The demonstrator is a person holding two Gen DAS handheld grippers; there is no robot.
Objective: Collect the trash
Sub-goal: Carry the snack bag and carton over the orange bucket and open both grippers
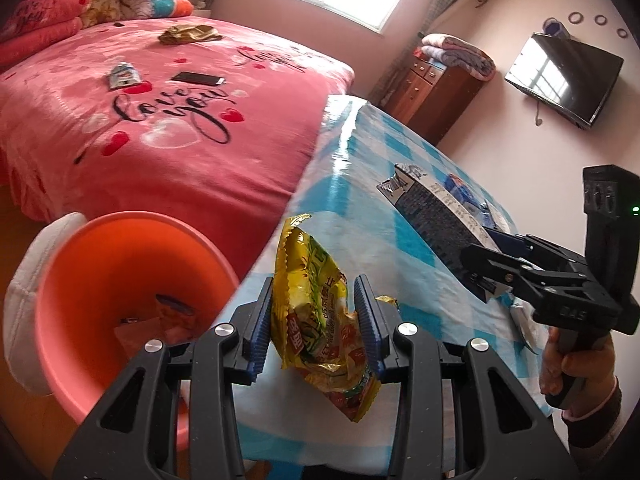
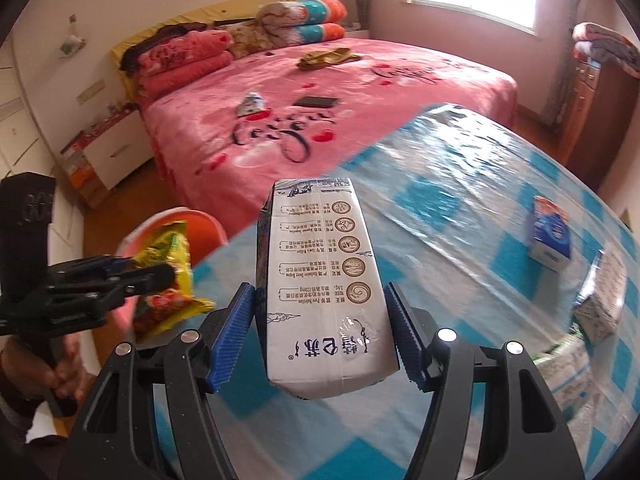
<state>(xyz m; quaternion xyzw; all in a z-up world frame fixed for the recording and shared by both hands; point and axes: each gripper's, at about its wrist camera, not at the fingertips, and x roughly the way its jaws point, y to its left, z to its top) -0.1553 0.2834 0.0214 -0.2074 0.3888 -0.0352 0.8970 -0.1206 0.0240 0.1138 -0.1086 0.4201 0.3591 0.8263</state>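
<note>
My left gripper (image 1: 316, 320) is shut on a yellow snack bag (image 1: 316, 312) and holds it above the table edge, just right of an orange trash bin (image 1: 80, 280) with wrappers inside. My right gripper (image 2: 322, 328) is shut on a white milk carton (image 2: 324, 280) and holds it above the blue checked table (image 2: 460, 200). The carton (image 1: 436, 216) and right gripper (image 1: 492, 268) also show in the left wrist view. The snack bag (image 2: 168, 276) and left gripper (image 2: 132, 276) show at left in the right wrist view, in front of the bin (image 2: 200, 220).
A small blue and white carton (image 2: 550, 236) and another box (image 2: 600, 304) sit on the table's right side. A pink bed (image 1: 160, 120) behind holds a wrapper (image 1: 124, 74), a phone (image 1: 198, 78) and a gold crumpled bag (image 1: 188, 34). A wooden cabinet (image 1: 432, 92) stands far right.
</note>
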